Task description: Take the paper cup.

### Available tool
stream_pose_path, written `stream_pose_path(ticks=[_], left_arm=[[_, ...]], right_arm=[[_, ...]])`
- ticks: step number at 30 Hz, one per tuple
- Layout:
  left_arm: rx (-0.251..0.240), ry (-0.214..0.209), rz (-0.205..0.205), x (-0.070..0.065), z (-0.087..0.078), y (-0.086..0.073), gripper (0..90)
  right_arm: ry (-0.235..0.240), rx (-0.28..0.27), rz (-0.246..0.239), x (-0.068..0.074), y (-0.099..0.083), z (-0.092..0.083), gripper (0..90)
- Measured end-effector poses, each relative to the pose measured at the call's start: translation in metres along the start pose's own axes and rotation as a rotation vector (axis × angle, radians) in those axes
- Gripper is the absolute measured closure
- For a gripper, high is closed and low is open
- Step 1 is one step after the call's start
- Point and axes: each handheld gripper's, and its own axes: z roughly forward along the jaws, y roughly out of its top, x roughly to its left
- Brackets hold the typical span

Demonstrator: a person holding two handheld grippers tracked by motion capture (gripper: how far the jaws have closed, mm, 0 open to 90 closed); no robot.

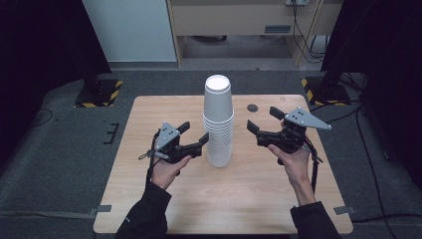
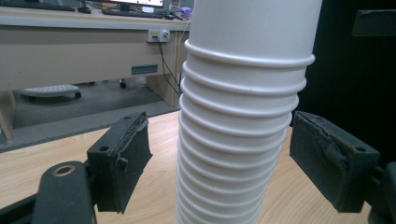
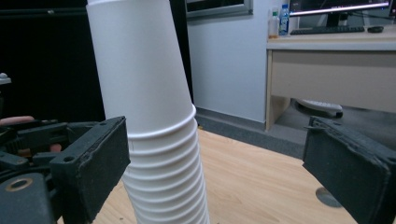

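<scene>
A tall stack of white paper cups (image 1: 218, 124), nested upside down, stands at the middle of the wooden table (image 1: 149, 114). My left gripper (image 1: 195, 132) is just left of the stack and points at it, jaws open. In the left gripper view the stack (image 2: 238, 116) rises between the two black pads (image 2: 123, 158), with a gap on each side. My right gripper (image 1: 262, 118) is open a short way to the right of the stack and also faces it. In the right gripper view the stack (image 3: 154, 116) stands near the left pad (image 3: 93, 163), leaning slightly, with nothing gripped.
A small dark round mark (image 1: 252, 107) lies on the table behind the right gripper. Black stands on yellow-striped bases (image 1: 98, 92) flank the far corners. Beyond the table are a wooden desk (image 1: 239, 20) and cables (image 1: 363, 144) on the grey floor.
</scene>
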Motion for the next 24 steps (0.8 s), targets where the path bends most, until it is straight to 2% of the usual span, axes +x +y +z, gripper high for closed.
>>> stream_pose_path(ticks=[14,18,24], left_arm=[[0.022,-0.027,0.049,-0.007,0.021,0.009,16.6],[0.012,-0.033,0.052,-0.007,0.025,0.011,16.2],[0.018,-0.045,0.065,-0.009,0.031,0.014,15.4]], right_arm=[[0.025,0.015,-0.007,0.010,0.010,0.022,7.2],[0.031,0.013,-0.010,0.012,0.011,0.028,7.2],[0.049,0.008,0.005,0.016,0.015,0.037,7.3]])
